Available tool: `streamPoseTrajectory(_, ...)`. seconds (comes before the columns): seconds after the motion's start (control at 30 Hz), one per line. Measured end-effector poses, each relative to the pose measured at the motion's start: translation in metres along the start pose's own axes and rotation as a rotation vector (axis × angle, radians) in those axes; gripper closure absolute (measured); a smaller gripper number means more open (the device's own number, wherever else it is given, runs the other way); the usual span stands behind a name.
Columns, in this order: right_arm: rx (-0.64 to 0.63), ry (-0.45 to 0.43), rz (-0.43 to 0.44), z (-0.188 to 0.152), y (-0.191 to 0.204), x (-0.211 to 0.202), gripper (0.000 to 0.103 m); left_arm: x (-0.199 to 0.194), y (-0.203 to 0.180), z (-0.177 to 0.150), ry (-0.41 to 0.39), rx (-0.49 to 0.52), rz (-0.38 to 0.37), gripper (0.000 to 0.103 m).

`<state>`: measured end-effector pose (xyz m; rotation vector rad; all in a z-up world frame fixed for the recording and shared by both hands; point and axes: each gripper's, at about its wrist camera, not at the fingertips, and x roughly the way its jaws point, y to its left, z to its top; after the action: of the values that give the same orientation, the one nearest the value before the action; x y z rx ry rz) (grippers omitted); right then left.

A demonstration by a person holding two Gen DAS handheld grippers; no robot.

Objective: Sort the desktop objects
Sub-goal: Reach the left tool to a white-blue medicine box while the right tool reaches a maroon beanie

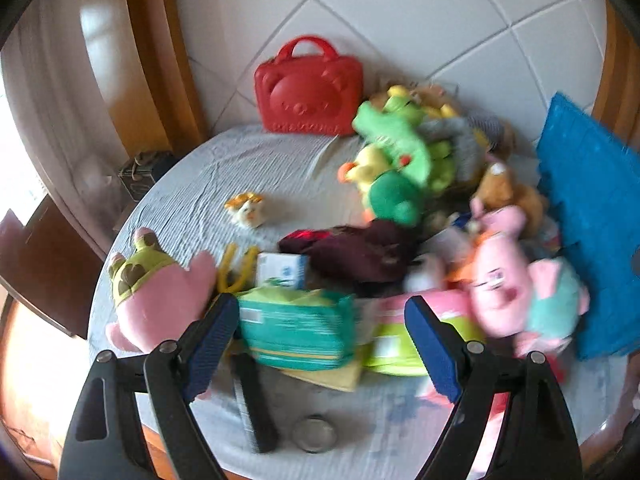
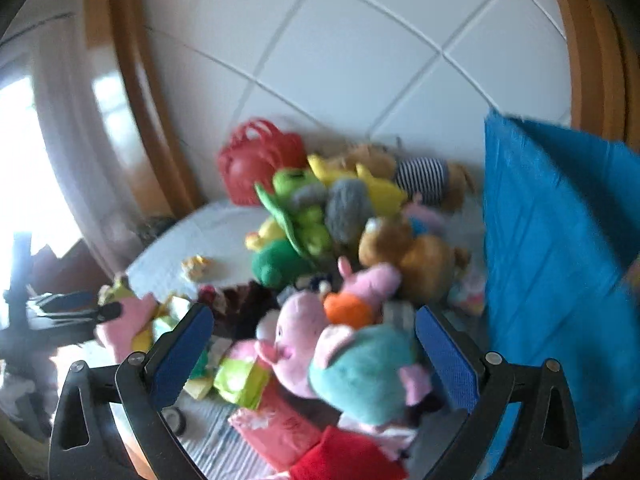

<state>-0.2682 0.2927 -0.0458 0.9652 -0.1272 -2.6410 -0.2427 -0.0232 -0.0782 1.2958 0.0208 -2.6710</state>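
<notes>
Where left view blurs, striped plush (image 2: 422, 178), right view only

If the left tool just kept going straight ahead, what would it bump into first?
Most likely the green tissue pack, which sits squarely between the open left tool's fingers. The picture is blurred, so depth is a guess.

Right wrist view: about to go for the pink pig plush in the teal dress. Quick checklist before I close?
1. Right gripper open: ok.
2. Pink pig plush lies between its fingers: ok.
3. Nothing resting on the pig: ok.
4. Left gripper open and apart, over the green wipes pack: ok.
5. Blue bin close beside the right finger, collision margin: cannot tell.
6. Image sharp enough for alignment: not ok, motion blur.
</notes>
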Motion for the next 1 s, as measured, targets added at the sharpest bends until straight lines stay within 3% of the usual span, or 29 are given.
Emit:
streamPoseTrajectory(0.17,0.086,0.089,-0.097,-0.027,0.018,0.040,0.000,0.054,0.030,0.000,0.070,0.045,-0.038,0.018)
streamPoseTrajectory(0.4,0.095,0.188,-0.119,-0.049,0.051,0.081,0.000,0.101,0.045,-0.003,0.153,0.046,-0.082,0.018)
streamPoseTrajectory(0.57,0.071,0.201,-0.058,-0.040,0.065,0.109,0.000,0.118,0.066,-0.001,0.174,0.003,-0.040,0.018)
streamPoseTrajectory(0.77,0.005,0.259,0.092,-0.028,0.096,0.170,0.000,0.125,0.107,-0.001,0.177,-0.094,0.041,0.018)
streamPoseTrajectory(0.9,-0.065,0.297,0.100,-0.027,0.124,0.200,0.000,0.137,0.135,-0.004,0.204,-0.155,0.054,0.018)
streamPoseTrajectory(1.0,-0.140,0.301,0.069,-0.025,0.144,0.217,0.000,0.149,0.145,0.001,0.211,-0.147,0.039,0.018)
